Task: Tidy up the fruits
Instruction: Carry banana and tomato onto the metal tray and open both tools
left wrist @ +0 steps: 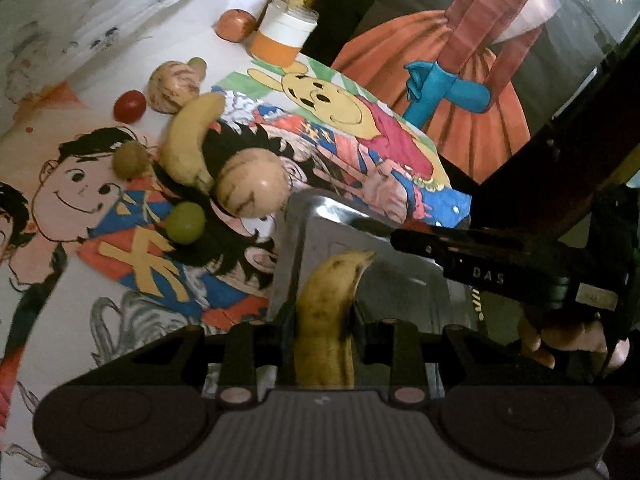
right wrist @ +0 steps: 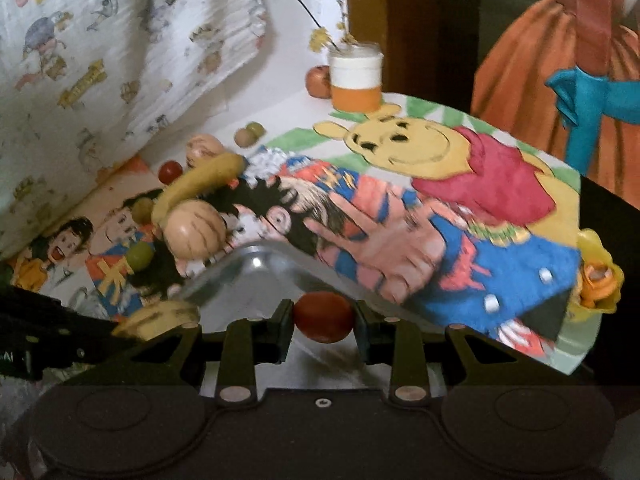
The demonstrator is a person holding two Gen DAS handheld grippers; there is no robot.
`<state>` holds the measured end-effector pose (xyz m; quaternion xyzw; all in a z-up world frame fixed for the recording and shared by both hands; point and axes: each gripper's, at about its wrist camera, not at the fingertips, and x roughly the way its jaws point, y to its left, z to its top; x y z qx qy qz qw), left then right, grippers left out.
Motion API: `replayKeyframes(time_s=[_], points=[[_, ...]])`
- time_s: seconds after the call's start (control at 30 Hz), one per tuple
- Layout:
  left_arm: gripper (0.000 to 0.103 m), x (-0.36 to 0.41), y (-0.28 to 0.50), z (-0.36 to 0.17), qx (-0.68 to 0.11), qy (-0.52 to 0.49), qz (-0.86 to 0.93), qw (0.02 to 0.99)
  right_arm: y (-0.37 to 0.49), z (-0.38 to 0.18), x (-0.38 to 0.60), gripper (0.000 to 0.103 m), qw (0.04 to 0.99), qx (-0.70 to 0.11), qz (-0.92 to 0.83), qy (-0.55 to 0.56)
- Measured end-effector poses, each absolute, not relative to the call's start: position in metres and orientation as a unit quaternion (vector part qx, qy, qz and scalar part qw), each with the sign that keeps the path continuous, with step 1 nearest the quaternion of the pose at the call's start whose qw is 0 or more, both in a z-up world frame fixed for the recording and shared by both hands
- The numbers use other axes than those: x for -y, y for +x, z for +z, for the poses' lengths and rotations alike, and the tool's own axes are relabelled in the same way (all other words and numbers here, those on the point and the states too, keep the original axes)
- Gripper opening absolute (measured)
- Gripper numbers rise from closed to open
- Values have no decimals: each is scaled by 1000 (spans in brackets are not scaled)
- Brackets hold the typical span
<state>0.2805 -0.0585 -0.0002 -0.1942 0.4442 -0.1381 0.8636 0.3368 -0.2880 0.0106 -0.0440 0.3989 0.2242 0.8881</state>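
My left gripper (left wrist: 322, 322) is shut on a spotted yellow banana (left wrist: 326, 320) and holds it over the metal tray (left wrist: 320, 216). My right gripper (right wrist: 324, 318) is shut on a red tomato (right wrist: 324, 316) above the same tray (right wrist: 256, 268). The held banana also shows at the lower left of the right wrist view (right wrist: 156, 318). On the cartoon-print tablecloth beyond the tray lie a second banana (left wrist: 188, 140), a pale striped melon (left wrist: 252, 184), a green grape (left wrist: 185, 222), a brownish round fruit (left wrist: 130, 160), a small tomato (left wrist: 129, 106) and another striped melon (left wrist: 174, 86).
An orange-and-white cup with dried flowers (left wrist: 284, 36) and an apple (left wrist: 235, 24) stand at the back of the table. The right gripper's body (left wrist: 500, 272) crosses the right side of the left wrist view. A yellow toy (right wrist: 598, 276) sits at the table's right edge.
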Motion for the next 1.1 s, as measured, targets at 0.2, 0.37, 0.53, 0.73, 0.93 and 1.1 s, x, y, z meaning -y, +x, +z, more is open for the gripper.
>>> replayKeyframes(time_s=[0.2, 0.37, 0.53, 0.73, 0.93, 1.1], points=[[33, 70, 279, -6, -450, -181, -126, 865, 328, 0, 295, 34, 890, -402, 209, -43], [33, 75, 279, -9, -452, -176, -119, 866, 326, -3, 297, 35, 892, -403, 202, -40], [34, 76, 278, -11, -451, -179, -117, 866, 325, -3, 297, 38, 893, -402, 199, -39], [46, 68, 271, -7, -449, -205, -116, 862, 311, 7, 299, 50, 900, -388, 193, -41], [71, 59, 246, 11, -415, -221, -109, 876, 282, 25, 301, 70, 914, -359, 183, -51], [88, 48, 218, 27, -384, -213, -93, 894, 253, 39, 307, 85, 923, -341, 173, -35]])
